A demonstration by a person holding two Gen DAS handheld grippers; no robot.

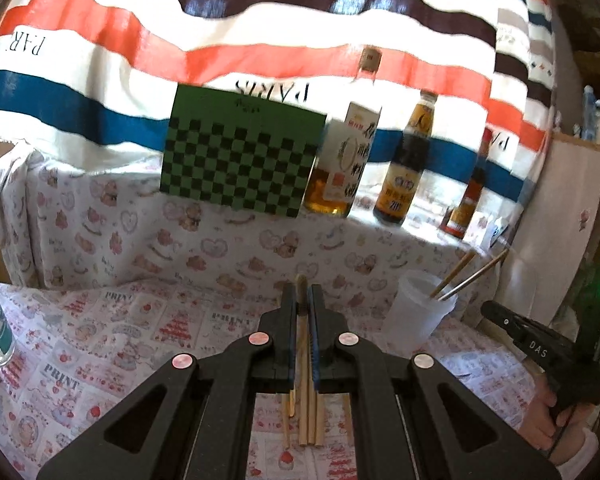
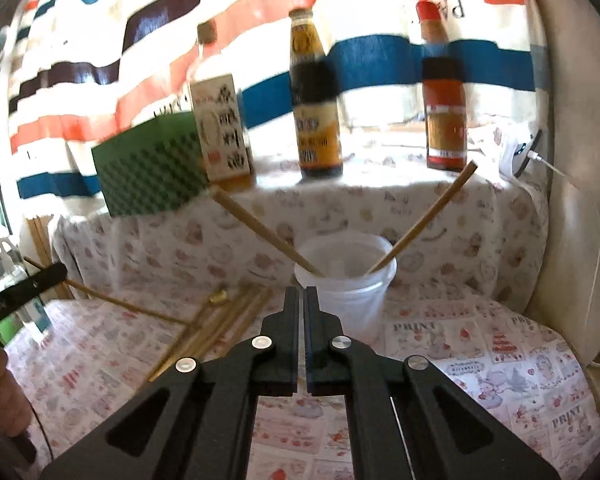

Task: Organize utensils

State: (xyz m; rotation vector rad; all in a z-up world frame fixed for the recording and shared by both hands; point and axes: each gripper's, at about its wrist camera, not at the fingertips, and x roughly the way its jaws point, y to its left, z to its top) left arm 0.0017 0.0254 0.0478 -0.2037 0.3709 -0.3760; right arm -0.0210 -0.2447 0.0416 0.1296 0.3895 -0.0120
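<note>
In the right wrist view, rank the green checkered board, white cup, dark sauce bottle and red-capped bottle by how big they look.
1. green checkered board
2. white cup, though it sits nearest the camera
3. dark sauce bottle and red-capped bottle: too alike to rank

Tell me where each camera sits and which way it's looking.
Left wrist: on the left gripper, shut on a chopstick, facing the checkerboard; the right gripper and hand show at the right edge.
Right wrist: on the right gripper, shut and holding nothing, facing the cup; the left gripper shows at the left edge.
Shared: cup, three bottles, checkerboard, loose chopsticks.
</note>
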